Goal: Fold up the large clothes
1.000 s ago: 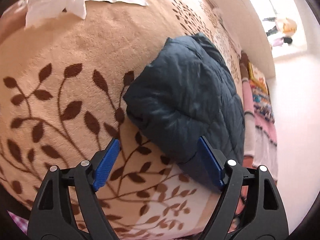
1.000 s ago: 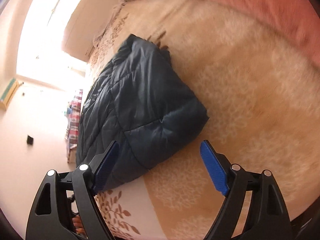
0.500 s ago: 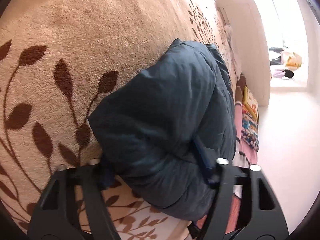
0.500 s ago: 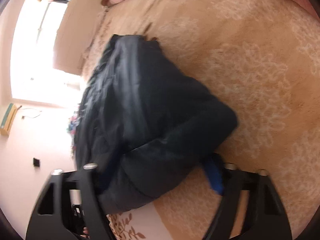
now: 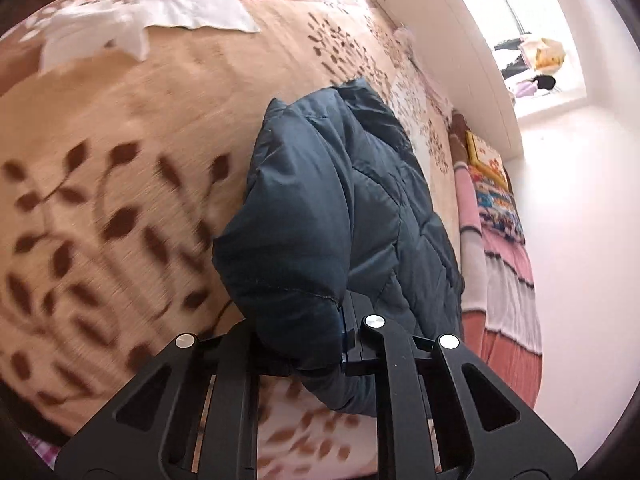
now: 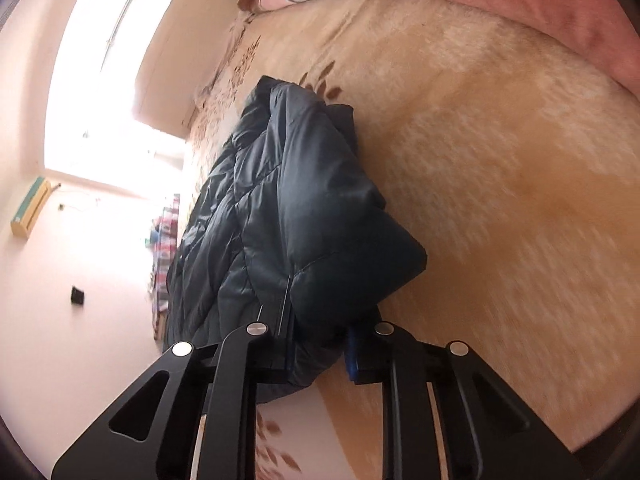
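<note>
A dark blue quilted jacket [image 5: 336,208] lies folded on a tan bedspread with brown leaves [image 5: 120,140]. My left gripper [image 5: 308,340] is shut on the near corner of the jacket, which bulges up between the jaws and hides the pads. In the right wrist view the same jacket [image 6: 288,200] stretches away from me, and my right gripper [image 6: 320,344] is shut on its other near corner; only a strip of one blue pad [image 6: 352,350] shows. Both corners are held a little above the bed.
A white cloth [image 5: 132,28] lies on the far part of the bed. A white headboard [image 5: 452,52] and colourful pillows [image 5: 492,188] stand at the right. A pink blanket [image 6: 500,4] lies along the far edge in the right wrist view. A bright window [image 6: 104,92] is on the left.
Both grippers went from open, to straddling the jacket's near corners, to shut on them. The corners have been lifted off the bed and both views have pulled back.
</note>
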`<state>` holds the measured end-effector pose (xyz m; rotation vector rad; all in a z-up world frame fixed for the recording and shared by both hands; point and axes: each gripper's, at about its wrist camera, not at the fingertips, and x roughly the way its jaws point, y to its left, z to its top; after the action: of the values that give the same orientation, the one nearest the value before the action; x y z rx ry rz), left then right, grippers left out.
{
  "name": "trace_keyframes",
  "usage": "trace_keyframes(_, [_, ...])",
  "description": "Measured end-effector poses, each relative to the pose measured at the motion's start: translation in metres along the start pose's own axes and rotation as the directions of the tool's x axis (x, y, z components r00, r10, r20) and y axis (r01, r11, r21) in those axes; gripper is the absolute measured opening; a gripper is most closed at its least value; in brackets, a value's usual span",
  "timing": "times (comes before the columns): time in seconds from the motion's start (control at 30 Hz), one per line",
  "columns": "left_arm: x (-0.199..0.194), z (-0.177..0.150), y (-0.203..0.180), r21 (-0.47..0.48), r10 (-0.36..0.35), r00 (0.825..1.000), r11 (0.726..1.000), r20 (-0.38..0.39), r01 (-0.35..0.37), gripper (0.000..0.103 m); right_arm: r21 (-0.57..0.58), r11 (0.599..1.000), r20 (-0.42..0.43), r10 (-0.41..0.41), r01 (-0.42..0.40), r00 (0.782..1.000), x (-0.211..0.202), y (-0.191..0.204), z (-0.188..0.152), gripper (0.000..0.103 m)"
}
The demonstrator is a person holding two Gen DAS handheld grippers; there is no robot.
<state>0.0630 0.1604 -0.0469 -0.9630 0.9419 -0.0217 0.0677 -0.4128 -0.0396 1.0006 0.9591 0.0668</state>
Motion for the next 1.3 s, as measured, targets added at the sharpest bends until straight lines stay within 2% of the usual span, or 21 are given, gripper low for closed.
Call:
trace_keyframes(0.3, [-0.066,-0.054,0.058,0.020,0.024,0.999,1.000,-0.040,-0.024,0.015,-0.016,0.999,-0.084,-0.043,0.042,0.996,-0.036,-0.020,-0.069,0.020])
trace_keyframes(0.47, [-0.066,-0.063,0.080,0.006,0.029,0.999,1.000,-0.038,-0.029,0.017,-0.065,0.994,-0.109,-0.098,0.092,0.989,-0.034,-0.024,-0.086,0.024])
trace_keyframes(0.57, [-0.063,-0.067,0.082,0.005,0.040,0.999,0.999,-0.020,-0.040,0.019,-0.073,0.987,-0.110,-0.153,0.145,0.982,-0.022,-0.027,-0.083,0.038])
trace_keyframes(0.63, [-0.063,-0.068,0.080,0.015,0.045,0.999,0.999,-0.008,-0.045,0.022,-0.061,0.982,-0.102,-0.185,0.179,0.978,-0.026,-0.028,-0.086,0.057])
trace_keyframes(0.7, [-0.062,-0.069,0.077,0.021,0.053,0.999,0.998,0.000,-0.053,0.025,-0.079,0.972,-0.071,-0.228,0.222,0.971,-0.038,-0.023,-0.086,0.060])
trace_keyframes(0.8, [-0.060,-0.072,0.079,0.010,0.065,0.998,0.998,0.013,-0.065,0.037,-0.162,0.936,0.015,-0.315,0.313,0.949,-0.066,-0.012,-0.090,0.060])
trace_keyframes(0.83, [-0.060,-0.073,0.080,0.008,0.067,0.998,0.998,0.012,-0.067,0.042,-0.198,0.919,0.066,-0.336,0.342,0.940,-0.078,-0.003,-0.092,0.060])
trace_keyframes(0.93, [-0.056,-0.074,0.083,0.003,0.066,0.998,0.998,0.002,-0.066,0.054,-0.324,0.860,0.166,-0.358,0.394,0.919,-0.089,0.034,-0.092,0.060])
trace_keyframes(1.0, [-0.055,-0.075,0.084,0.012,0.076,0.997,0.997,0.009,-0.076,0.059,-0.420,0.833,0.191,-0.307,0.361,0.932,-0.081,0.069,-0.092,0.060])
trace_keyframes(1.07, [-0.054,-0.075,0.085,0.015,0.078,0.997,0.997,0.014,-0.078,0.060,-0.551,0.789,0.130,-0.239,0.271,0.962,-0.050,0.112,-0.093,0.060])
trace_keyframes(1.1, [-0.054,-0.076,0.086,0.018,0.079,0.997,0.997,0.015,-0.079,0.061,-0.590,0.769,0.108,-0.226,0.246,0.968,-0.035,0.129,-0.094,0.056])
trace_keyframes(1.13, [-0.054,-0.076,0.085,0.025,0.080,0.997,0.996,0.017,-0.080,0.061,-0.621,0.755,0.081,-0.204,0.210,0.976,-0.016,0.147,-0.095,0.042])
trace_keyframes(1.17, [-0.054,-0.076,0.085,0.039,0.079,0.997,0.996,0.018,-0.079,0.061,-0.639,0.754,0.033,-0.174,0.154,0.984,0.008,0.164,-0.095,0.034])
trace_keyframes(1.2, [-0.054,-0.076,0.084,0.050,0.078,0.997,0.996,0.015,-0.078,0.061,-0.643,0.756,-0.005,-0.162,0.121,0.987,0.027,0.176,-0.093,0.019])
trace_keyframes(1.23, [-0.053,-0.076,0.083,0.064,0.082,0.997,0.994,0.012,-0.083,0.061,-0.645,0.759,-0.051,-0.155,0.086,0.987,0.052,0.190,-0.089,0.008])
trace_keyframes(1.3, [-0.053,-0.075,0.080,0.081,0.092,0.996,0.992,0.007,-0.092,0.061,-0.647,0.761,-0.113,-0.158,0.048,0.981,0.094,0.211,-0.086,0.003])
